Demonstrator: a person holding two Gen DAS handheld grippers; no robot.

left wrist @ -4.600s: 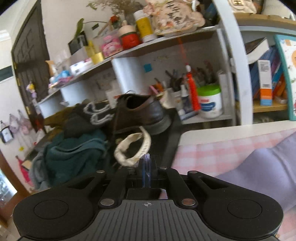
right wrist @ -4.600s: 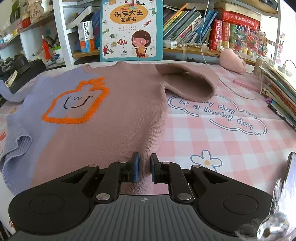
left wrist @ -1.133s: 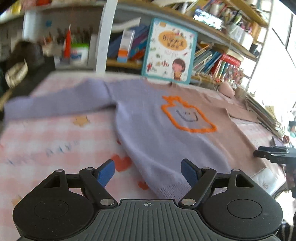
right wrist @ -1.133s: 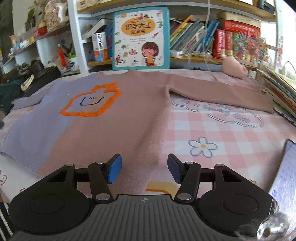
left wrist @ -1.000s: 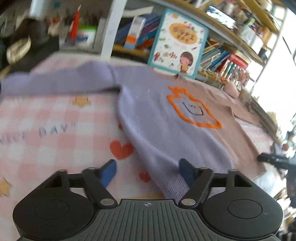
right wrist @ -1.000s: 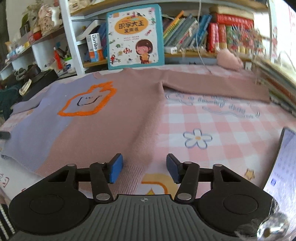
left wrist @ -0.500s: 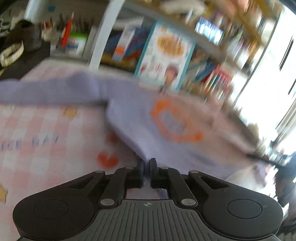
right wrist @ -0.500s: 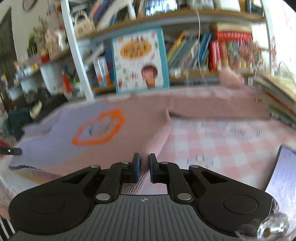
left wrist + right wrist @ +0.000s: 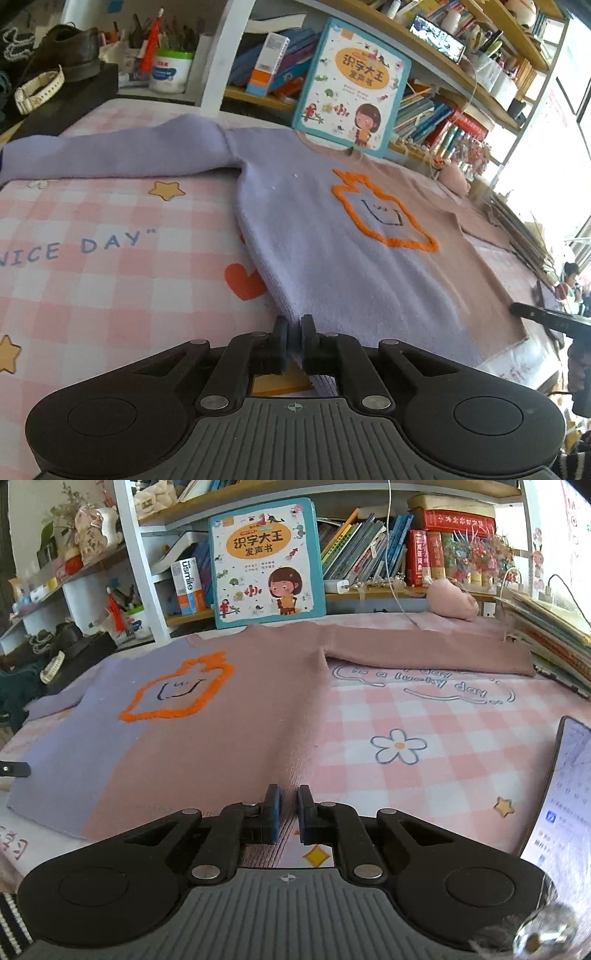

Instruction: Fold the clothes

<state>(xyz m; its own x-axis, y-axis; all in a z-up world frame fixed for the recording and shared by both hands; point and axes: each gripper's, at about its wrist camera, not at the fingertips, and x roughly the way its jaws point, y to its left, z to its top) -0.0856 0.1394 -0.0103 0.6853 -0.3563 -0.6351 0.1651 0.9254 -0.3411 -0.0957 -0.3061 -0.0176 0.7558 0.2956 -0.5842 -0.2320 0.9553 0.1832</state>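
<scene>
The sweater (image 9: 332,236) (half lilac, half dusty pink, with an orange outline on the chest) lies flat, sleeves spread, on a pink checked tablecloth (image 9: 110,258). The left gripper (image 9: 294,341) pinches its lilac hem corner; the right gripper (image 9: 287,818) pinches the pink hem corner. A picture book (image 9: 266,561) stands behind the collar.
</scene>
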